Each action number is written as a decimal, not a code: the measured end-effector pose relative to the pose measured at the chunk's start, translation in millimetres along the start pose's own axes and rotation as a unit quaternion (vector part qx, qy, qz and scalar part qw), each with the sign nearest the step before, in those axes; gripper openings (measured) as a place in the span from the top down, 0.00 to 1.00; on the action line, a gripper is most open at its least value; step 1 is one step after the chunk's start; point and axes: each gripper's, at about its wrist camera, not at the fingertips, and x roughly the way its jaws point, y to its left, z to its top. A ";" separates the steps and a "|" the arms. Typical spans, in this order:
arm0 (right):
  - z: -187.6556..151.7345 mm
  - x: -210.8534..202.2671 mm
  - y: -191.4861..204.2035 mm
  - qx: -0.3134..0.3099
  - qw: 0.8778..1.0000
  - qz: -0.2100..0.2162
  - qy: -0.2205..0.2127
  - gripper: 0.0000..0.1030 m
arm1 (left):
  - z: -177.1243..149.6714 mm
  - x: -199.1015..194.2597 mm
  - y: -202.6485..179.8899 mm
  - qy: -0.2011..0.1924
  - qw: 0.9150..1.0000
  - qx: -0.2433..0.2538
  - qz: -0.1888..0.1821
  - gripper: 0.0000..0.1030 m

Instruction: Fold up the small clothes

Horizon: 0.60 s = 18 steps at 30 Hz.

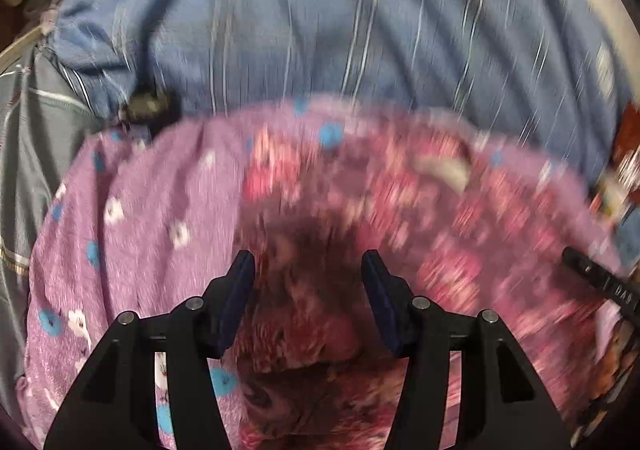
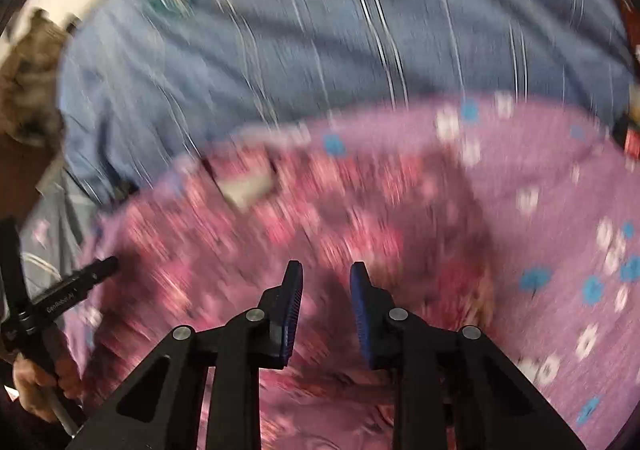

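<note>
A small lilac garment (image 1: 160,210) with blue and white flowers lies spread on the bed, blurred in both views. Its middle shows a darker pink-red flowered part (image 1: 400,218) with a pale label (image 1: 444,170). My left gripper (image 1: 308,262) hangs open just above that pink part, with nothing between its pads. In the right wrist view the same garment (image 2: 540,190) fills the lower half, label (image 2: 248,186) at the left. My right gripper (image 2: 326,270) is open with a narrower gap, and only fabric lying below shows through it. Neither gripper pinches cloth.
A blue sheet (image 1: 320,30) with thin white stripes covers the bed beyond the garment. Grey cloth (image 1: 36,138) lies at the left. The left gripper's black finger (image 2: 80,284) and the hand (image 2: 36,382) holding it show at the left of the right wrist view.
</note>
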 end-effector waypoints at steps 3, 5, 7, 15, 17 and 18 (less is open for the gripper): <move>-9.7 11.9 -12.6 -0.026 0.999 -0.006 0.023 0.90 | -10.3 11.3 -1.2 0.021 1.000 0.014 0.017 0.40; -9.0 7.1 -23.3 -0.039 0.999 0.016 0.028 0.93 | -11.0 9.7 0.3 0.023 0.999 0.015 0.017 0.35; -11.8 1.4 -39.2 -0.038 0.998 0.036 0.028 1.00 | -12.6 10.2 3.3 0.026 0.999 0.019 0.012 0.29; -10.3 -15.1 -91.9 0.035 0.998 0.039 0.018 1.00 | -15.6 5.8 1.1 0.024 0.999 0.026 -0.005 0.27; -3.5 -27.9 -85.5 0.043 0.998 0.043 -0.006 0.91 | -16.0 5.4 0.2 0.021 0.999 0.024 -0.002 0.27; 0.2 -38.4 -71.5 0.010 0.999 0.019 -0.035 0.91 | -15.3 3.3 0.1 0.019 1.000 0.022 -0.002 0.28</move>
